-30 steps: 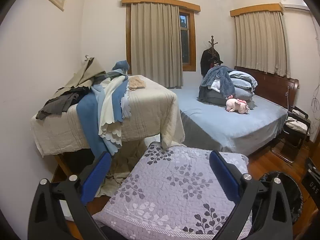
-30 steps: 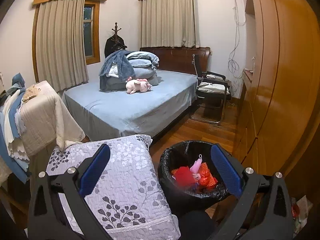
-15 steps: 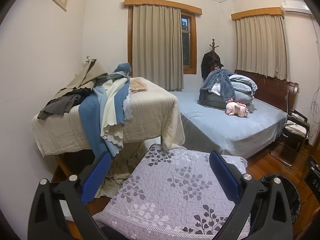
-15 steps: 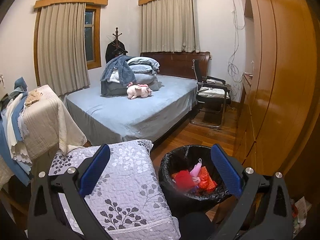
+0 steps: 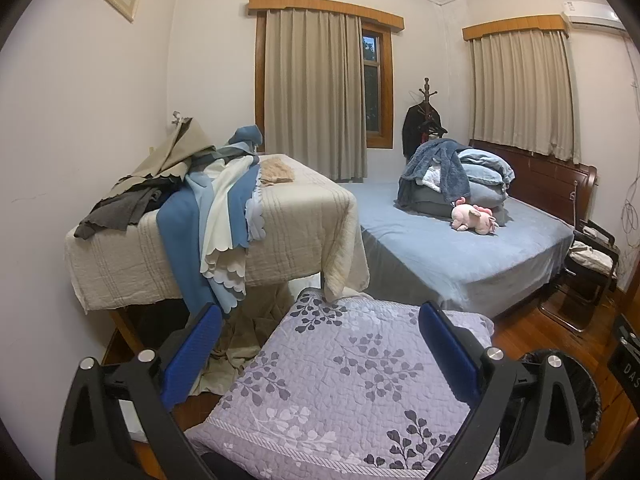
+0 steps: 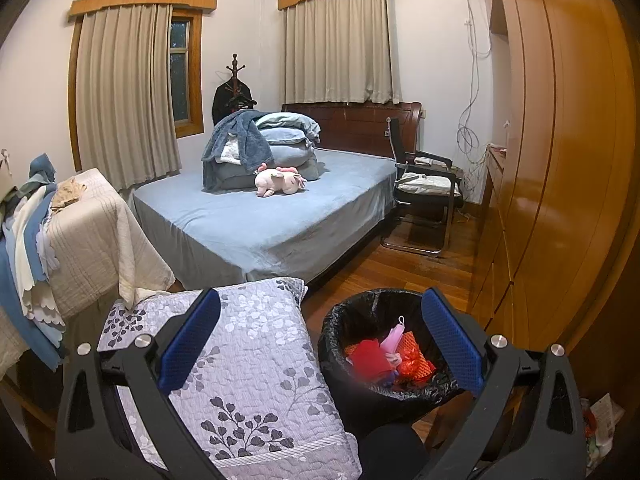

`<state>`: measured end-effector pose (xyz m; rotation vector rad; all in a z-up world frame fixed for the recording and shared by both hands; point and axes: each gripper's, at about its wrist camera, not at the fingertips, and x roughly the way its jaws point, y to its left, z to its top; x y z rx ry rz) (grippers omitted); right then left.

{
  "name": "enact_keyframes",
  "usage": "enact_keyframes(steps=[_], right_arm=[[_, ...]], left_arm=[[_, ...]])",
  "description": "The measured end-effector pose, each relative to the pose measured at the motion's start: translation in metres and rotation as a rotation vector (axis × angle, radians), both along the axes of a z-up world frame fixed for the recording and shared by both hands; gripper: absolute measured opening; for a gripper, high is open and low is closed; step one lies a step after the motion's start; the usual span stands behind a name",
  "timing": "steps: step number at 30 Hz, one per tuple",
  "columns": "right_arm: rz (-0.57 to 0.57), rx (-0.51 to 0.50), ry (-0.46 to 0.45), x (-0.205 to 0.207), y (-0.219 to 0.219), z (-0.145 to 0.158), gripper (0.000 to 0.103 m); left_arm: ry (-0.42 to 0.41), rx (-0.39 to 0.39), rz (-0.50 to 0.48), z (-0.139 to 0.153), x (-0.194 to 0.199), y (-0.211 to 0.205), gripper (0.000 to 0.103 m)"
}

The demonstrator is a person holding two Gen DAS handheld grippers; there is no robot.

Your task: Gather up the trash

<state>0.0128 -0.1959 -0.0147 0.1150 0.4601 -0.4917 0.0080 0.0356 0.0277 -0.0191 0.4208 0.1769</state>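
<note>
A black-lined trash bin stands on the wood floor just in front of my right gripper, which is open and empty above its rim. Red, orange and pink trash lies inside the bin. The bin's edge also shows in the left wrist view at the lower right. My left gripper is open and empty, held over a lilac floral cushion.
The floral cushion lies left of the bin. A blue bed with a pink plush toy stands ahead. A cloth-covered table with piled clothes is at the left, a chair and wooden wardrobe at the right.
Both views have tilted up slightly, so the bed, cushion and bin sit lower in frame. Both grippers stay open and empty.
</note>
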Motion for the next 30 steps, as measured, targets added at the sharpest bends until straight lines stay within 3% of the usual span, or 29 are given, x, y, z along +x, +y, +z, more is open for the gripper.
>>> enact_keyframes(steps=[30], right_arm=[[-0.001, 0.006, 0.002, -0.0022, -0.0038, 0.0008, 0.098]], left_arm=[[0.001, -0.001, -0.001, 0.0008, -0.0005, -0.0029, 0.097]])
